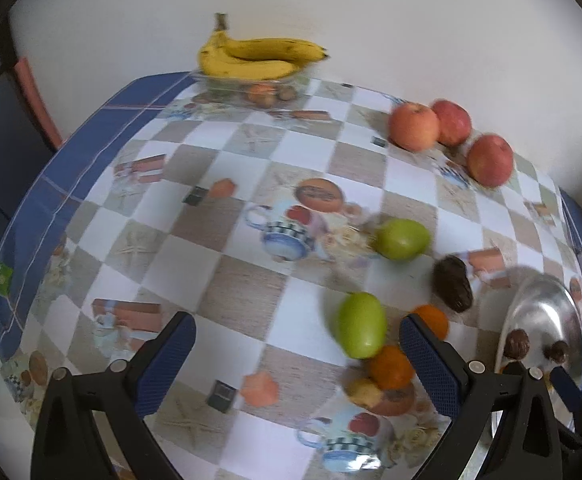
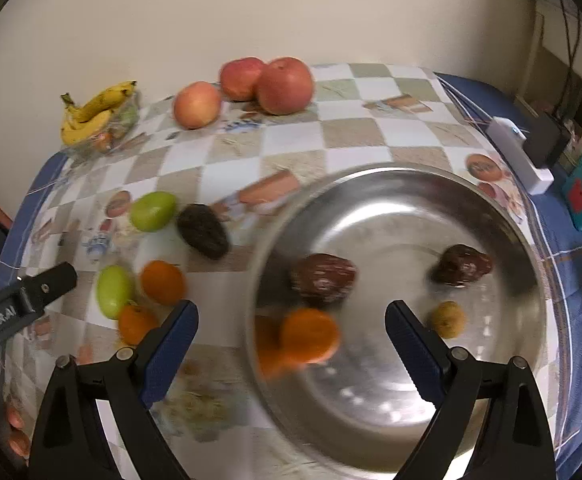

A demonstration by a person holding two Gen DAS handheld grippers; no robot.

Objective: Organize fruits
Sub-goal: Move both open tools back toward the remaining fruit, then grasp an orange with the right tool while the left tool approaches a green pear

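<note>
The surface (image 1: 251,292) lies bare from its left part to the middle; on the right, green fruits (image 1: 361,324), oranges (image 1: 391,366) and a dark fruit (image 1: 453,282) crowd beside the metal bowl (image 2: 491,208), bananas (image 1: 259,56) and apples (image 1: 413,126) lining the far edge

The worktop (image 1: 251,264) is wearing a beige-and-white checked cloth edged in blue. Yellow bananas (image 1: 259,58) are showing at twelve o'clock, three red apples (image 1: 413,126) at two. Two green fruits (image 1: 361,324) are sitting beside orange ones (image 1: 391,366). The silver bowl (image 2: 403,216) is holding dark brown fruits (image 2: 323,282). The tongs (image 2: 291,344) are showing blue pads.
</note>
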